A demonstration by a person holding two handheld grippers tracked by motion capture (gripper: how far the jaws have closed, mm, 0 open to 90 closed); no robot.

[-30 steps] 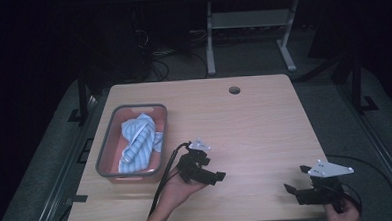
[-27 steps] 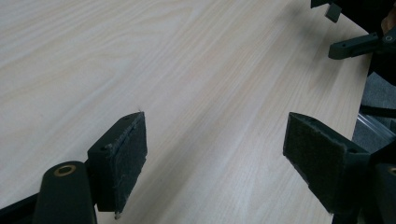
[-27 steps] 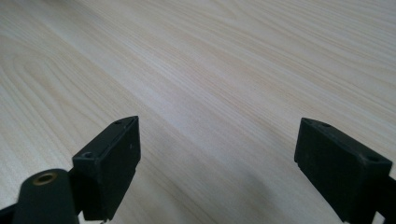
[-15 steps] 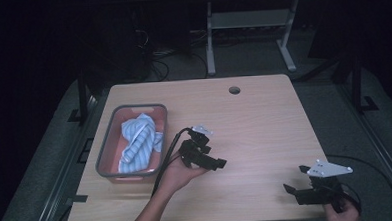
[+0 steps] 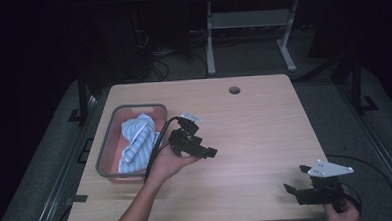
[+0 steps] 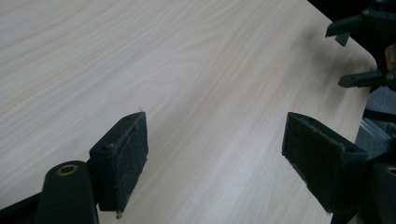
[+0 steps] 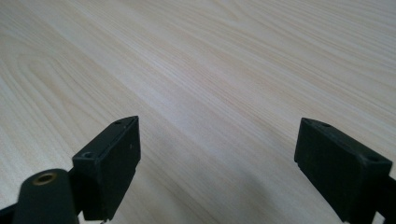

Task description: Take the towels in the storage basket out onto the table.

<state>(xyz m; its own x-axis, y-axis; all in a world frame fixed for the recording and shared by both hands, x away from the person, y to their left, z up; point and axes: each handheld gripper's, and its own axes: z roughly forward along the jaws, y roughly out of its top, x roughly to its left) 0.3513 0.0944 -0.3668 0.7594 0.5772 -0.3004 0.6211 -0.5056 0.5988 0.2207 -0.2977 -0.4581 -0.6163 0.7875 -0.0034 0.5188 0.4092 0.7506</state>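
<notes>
The left gripper (image 5: 208, 151) is being held jaws apart, nothing between them, just right of the tray (image 5: 107, 144), in which the striped cloth (image 5: 138, 140) is lying bunched. The right gripper (image 5: 297, 183) is being held gaping, unladen, at the table (image 5: 264, 122) corner; its hand (image 5: 342, 213) is being cut off by the frame.

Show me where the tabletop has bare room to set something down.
Bare wood runs from the left gripper to the right gripper, and back to the round hole. The left side is crowded by the tray holding a cloth.
</notes>
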